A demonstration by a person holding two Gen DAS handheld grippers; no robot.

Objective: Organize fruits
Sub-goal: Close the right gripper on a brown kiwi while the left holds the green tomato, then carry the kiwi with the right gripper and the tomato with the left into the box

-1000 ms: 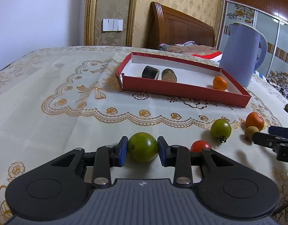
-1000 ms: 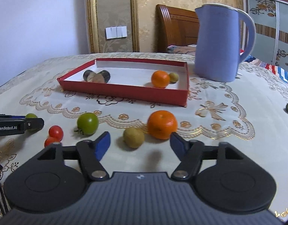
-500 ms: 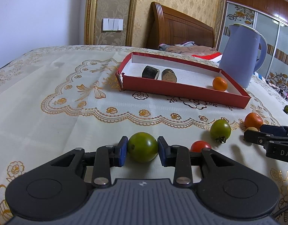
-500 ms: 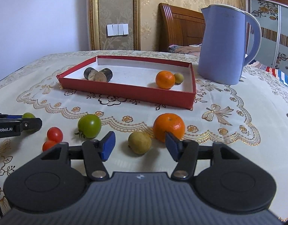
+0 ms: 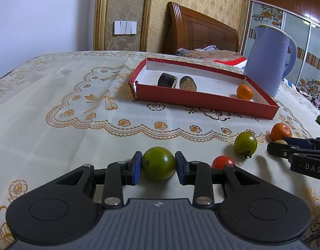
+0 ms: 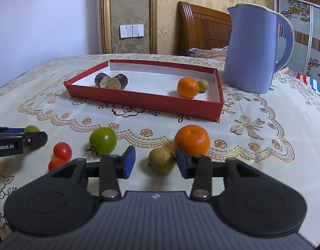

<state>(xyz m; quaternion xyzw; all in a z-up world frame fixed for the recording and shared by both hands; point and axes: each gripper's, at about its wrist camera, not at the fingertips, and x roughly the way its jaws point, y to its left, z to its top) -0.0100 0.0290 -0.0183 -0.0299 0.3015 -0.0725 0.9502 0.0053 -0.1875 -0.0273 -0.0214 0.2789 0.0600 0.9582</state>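
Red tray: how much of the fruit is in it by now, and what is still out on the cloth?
Done: the red tray holds an orange, a small yellowish fruit and two dark cut pieces.

In hand: the left tongs clamp a green tomato; the right tongs are closing around a yellowish fruit, left pad not touching.

Left: another orange, a second green tomato, two red tomatoes.

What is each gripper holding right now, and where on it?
Left gripper pinches a green tomato by its two sides. Right gripper holds nothing yet: its jaws are closing around a yellowish fruit, left pad still apart.
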